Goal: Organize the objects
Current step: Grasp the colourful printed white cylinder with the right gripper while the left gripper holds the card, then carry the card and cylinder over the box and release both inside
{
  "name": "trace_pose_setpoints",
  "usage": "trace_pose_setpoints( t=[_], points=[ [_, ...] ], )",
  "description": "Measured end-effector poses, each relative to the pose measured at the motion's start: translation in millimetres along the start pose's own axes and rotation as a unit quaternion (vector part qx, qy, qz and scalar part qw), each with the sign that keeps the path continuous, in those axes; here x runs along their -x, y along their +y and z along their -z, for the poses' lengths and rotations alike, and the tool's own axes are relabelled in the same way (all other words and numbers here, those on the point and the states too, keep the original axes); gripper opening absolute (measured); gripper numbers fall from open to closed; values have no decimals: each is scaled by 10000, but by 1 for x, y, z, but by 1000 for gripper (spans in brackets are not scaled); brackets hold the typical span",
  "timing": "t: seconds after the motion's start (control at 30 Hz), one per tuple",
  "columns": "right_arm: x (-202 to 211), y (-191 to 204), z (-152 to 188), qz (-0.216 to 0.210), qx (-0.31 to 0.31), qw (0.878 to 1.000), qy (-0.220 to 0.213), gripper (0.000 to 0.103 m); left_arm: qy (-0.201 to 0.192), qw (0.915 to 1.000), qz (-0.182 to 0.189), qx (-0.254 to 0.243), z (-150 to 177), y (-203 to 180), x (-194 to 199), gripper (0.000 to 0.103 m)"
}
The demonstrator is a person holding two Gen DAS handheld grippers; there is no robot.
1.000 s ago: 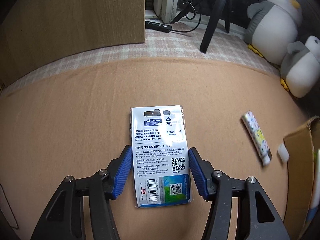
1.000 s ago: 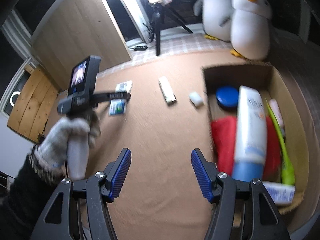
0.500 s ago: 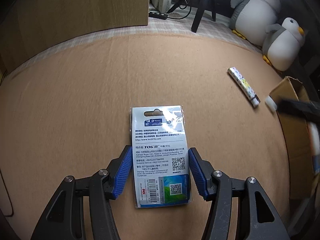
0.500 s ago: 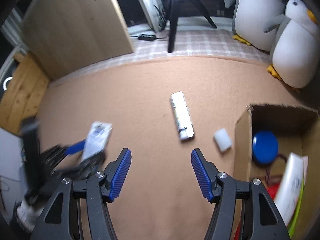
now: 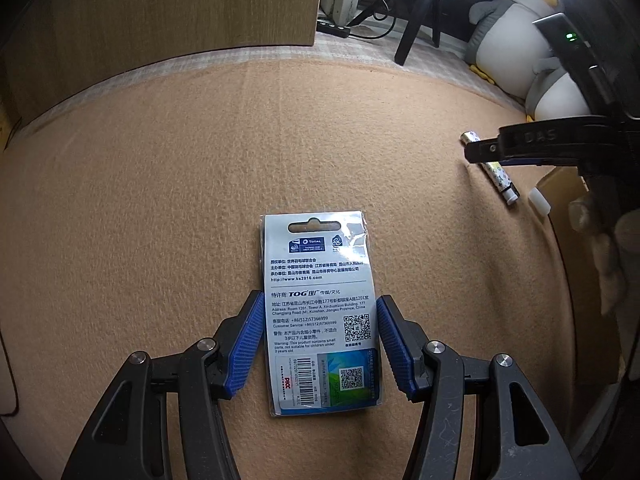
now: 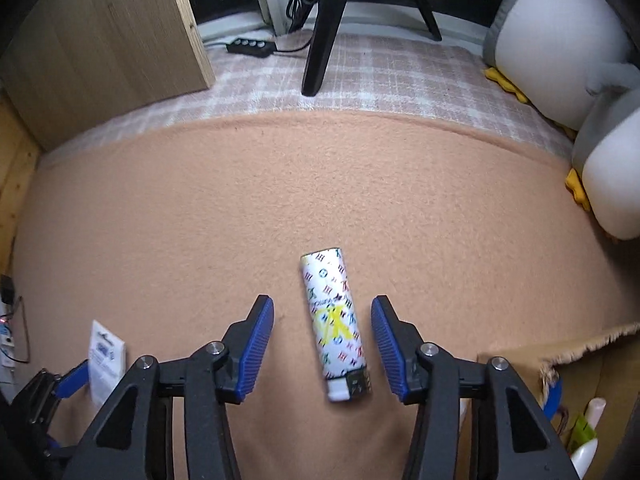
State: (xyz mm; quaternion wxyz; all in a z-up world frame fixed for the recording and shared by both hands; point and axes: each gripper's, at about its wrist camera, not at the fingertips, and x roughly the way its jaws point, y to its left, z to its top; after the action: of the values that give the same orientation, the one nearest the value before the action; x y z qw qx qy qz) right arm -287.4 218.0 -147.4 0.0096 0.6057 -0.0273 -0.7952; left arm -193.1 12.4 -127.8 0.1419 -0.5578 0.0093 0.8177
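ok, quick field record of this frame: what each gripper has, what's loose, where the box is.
left gripper: shut on the packet, held by its side edges
right gripper: open, closing around the patterned lighter, pads not touching it
surface: tan blanket
loose: small white piece beside the lighter
cardboard box: right of the lighter, partly filled

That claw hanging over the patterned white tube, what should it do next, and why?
Probably finish closing on it. The right gripper has just been closing, with the patterned tube between its pads but gaps on both sides. Once gripped, the tube could go to the cardboard box beside it.
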Motion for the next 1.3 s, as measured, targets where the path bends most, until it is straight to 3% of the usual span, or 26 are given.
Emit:
trace_pose_setpoints(
  t=[0.17,0.23,0.33,0.7,0.93,1.3],
  points=[
    [0,-2,2,42,21,10000,-3,39,-5,10000,16,13,-4,0,-3,60],
    [2,-1,5,28,66,10000,-10,28,-13,10000,7,28,-4,0,-4,60],
    [5,2,13,-71,133,9999,11,21,-24,10000,-12,40,-5,-1,-4,60],
    [26,21,81,-235,515,9984,-86,21,-49,9999,38,86,4,-9,-2,60],
    [42,23,130,-411,343,9981,-308,21,-37,9998,168,120,14,-22,1,60],
    [81,8,152,-697,65,9945,-784,21,-121,9993,327,-134,20,-56,22,60]
  ],
)
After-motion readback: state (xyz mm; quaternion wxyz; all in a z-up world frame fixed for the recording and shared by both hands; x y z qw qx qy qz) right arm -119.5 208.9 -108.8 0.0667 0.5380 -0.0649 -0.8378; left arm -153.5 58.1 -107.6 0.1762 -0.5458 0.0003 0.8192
